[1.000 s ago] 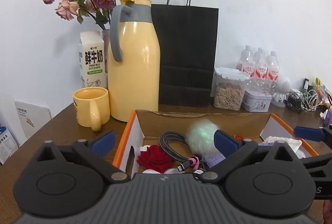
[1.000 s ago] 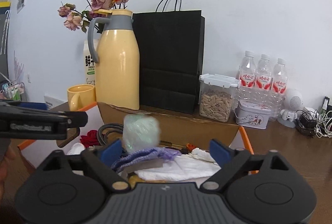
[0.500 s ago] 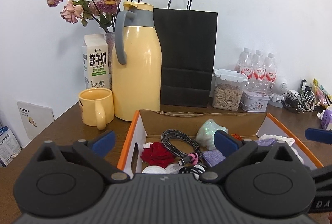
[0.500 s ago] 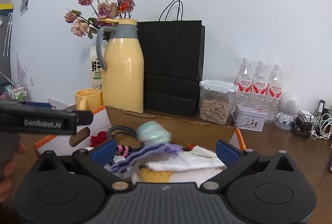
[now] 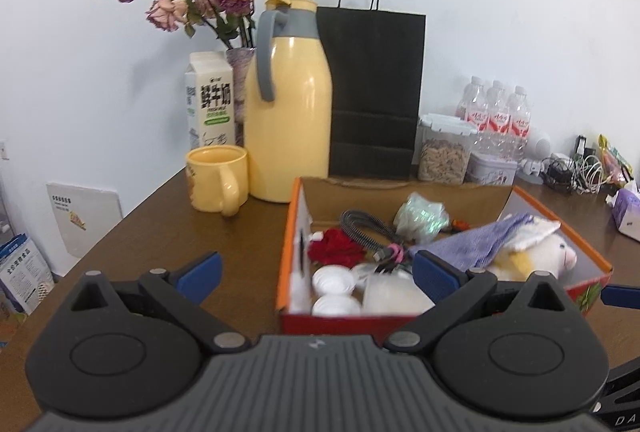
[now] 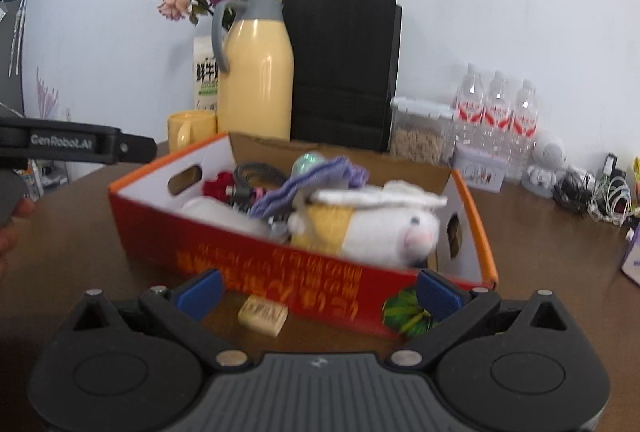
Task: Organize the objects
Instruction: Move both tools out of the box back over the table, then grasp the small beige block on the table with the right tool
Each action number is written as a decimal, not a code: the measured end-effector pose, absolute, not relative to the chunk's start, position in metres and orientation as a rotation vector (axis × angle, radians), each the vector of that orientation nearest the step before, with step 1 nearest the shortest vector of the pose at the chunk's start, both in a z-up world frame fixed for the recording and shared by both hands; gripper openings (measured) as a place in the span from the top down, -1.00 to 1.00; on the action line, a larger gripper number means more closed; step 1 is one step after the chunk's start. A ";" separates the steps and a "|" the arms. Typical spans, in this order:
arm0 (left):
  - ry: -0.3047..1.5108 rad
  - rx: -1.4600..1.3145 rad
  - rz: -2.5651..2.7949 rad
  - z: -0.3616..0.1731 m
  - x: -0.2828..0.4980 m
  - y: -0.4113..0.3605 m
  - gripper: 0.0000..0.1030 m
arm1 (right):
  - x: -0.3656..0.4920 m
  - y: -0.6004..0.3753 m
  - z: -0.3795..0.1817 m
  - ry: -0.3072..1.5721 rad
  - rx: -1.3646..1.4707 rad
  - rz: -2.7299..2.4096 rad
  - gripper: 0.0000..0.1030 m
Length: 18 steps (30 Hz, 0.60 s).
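Red cardboard box (image 6: 280, 256): filled | left tongs (image 5: 316, 268), right tongs (image 6: 318, 292): wide, holding nothing | next: approach small block (image 6: 263, 315) at box front squarely, low to counter (image 6: 80, 272).

Left gripper (image 5: 316, 272): jaws spread wide, nothing between the blue pads (image 5: 199, 271); held level at the near left corner of the box (image 5: 288, 244). Right gripper (image 6: 318, 292): jaws likewise wide, empty, held low before the box's near wall, short of contact.
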<state>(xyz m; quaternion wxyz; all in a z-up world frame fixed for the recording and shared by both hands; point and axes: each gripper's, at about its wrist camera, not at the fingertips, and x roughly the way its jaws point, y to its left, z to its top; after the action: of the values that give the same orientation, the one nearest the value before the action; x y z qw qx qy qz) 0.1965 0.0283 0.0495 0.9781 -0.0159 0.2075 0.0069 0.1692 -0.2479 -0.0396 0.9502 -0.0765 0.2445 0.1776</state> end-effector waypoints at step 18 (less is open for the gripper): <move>0.521 -0.045 0.070 0.021 0.169 0.061 -1.00 | 0.178 -0.212 -0.069 0.664 -0.168 0.344 -1.00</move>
<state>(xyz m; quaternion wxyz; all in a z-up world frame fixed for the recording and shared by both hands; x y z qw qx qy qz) 0.1690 0.0612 0.0206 0.9654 -0.0221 0.2574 0.0347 0.1783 -0.2121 -0.0692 0.9275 -0.0819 0.3240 0.1676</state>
